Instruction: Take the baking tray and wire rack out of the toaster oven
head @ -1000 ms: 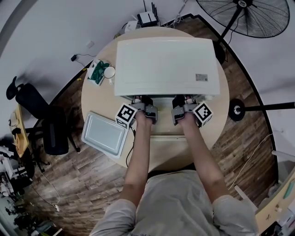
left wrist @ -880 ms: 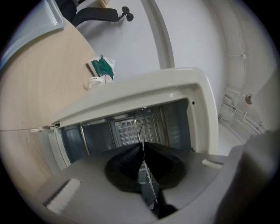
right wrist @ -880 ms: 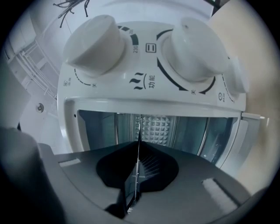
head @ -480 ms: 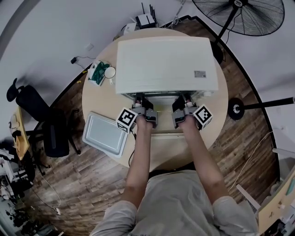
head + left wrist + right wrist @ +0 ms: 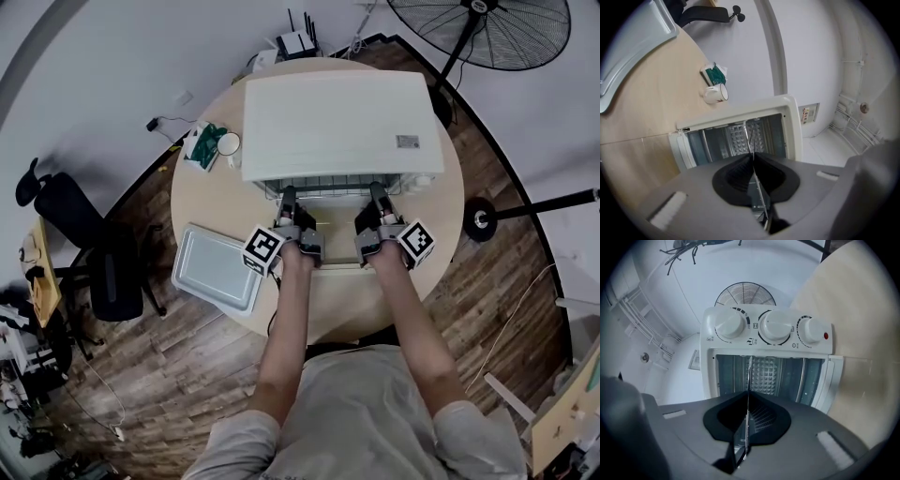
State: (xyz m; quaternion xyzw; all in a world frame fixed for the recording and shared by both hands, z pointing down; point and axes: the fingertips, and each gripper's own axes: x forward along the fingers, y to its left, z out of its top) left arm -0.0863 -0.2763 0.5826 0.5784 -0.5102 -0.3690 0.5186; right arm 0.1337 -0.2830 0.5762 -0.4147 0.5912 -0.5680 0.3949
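Table (image 5: 202, 202): wire rack (image 5: 333, 184) clamped by grippers (image 5: 288, 197) (image 5: 377, 194).

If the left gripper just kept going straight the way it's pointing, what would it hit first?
The left gripper, whose jaws have just been closing on the wire rack, points into the open toaster oven. Going on, it would probably meet the dimpled back wall first; depth is unclear.
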